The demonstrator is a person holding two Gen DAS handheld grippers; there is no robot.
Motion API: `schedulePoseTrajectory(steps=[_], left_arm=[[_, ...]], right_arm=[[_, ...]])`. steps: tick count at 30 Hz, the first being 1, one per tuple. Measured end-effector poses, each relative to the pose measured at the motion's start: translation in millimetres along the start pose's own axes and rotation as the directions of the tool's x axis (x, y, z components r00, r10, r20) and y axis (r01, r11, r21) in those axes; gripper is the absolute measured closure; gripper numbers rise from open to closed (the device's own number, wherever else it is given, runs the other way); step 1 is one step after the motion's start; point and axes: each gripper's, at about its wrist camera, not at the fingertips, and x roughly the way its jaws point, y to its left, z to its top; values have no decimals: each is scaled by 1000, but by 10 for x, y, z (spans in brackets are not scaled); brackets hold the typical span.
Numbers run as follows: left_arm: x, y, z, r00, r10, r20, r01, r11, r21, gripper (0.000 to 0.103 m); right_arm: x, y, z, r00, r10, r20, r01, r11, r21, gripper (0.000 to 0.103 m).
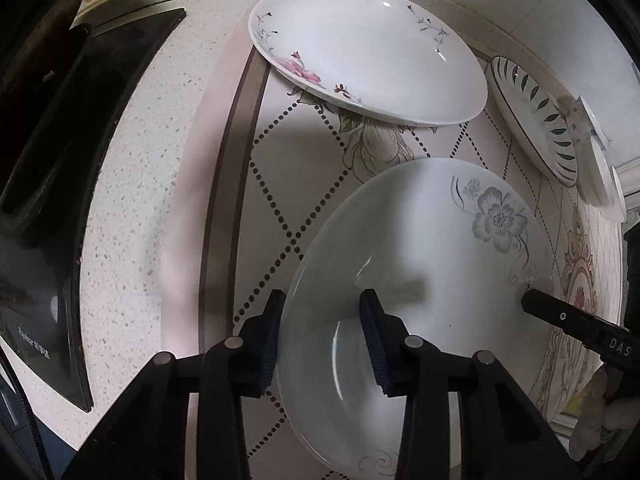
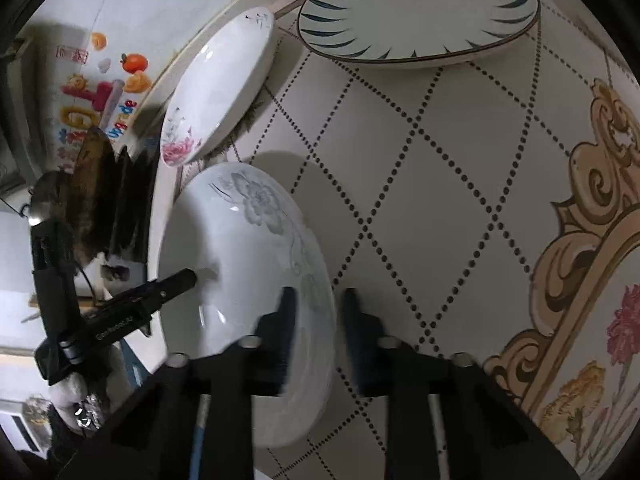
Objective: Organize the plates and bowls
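A white plate with a grey flower (image 1: 432,280) lies on the patterned mat, close in front of both grippers. My left gripper (image 1: 322,308) is open and straddles its left rim, one finger outside and one over the plate. My right gripper (image 2: 318,306) is open and straddles the opposite rim of the same plate (image 2: 244,264); its finger shows in the left wrist view (image 1: 568,318). A white plate with pink flowers (image 1: 368,52) lies farther back, also seen in the right wrist view (image 2: 218,92). A leaf-patterned plate (image 1: 536,116) lies at the right (image 2: 416,12).
A black stove top (image 1: 80,152) sits on the speckled counter (image 1: 136,200) to the left. Another white dish (image 1: 600,172) leans at the far right by the wall. The mat (image 2: 460,184) has dotted diamonds and floral borders.
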Motion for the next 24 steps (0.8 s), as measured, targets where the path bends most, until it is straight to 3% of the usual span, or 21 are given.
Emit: schedulePoseTrajectory(steps=[10,24], left_arm=[[-54,-179,-39,1000,1,4,-1,1000,-3,68],[-103,-1286,-198,999,-34,29,33,999,31,68]], right_arm=[[-197,-49,-37,1000,-5,1,5,1000,12,84],[-1010,-809,-119,1000,-20,20,20,999,31,84]])
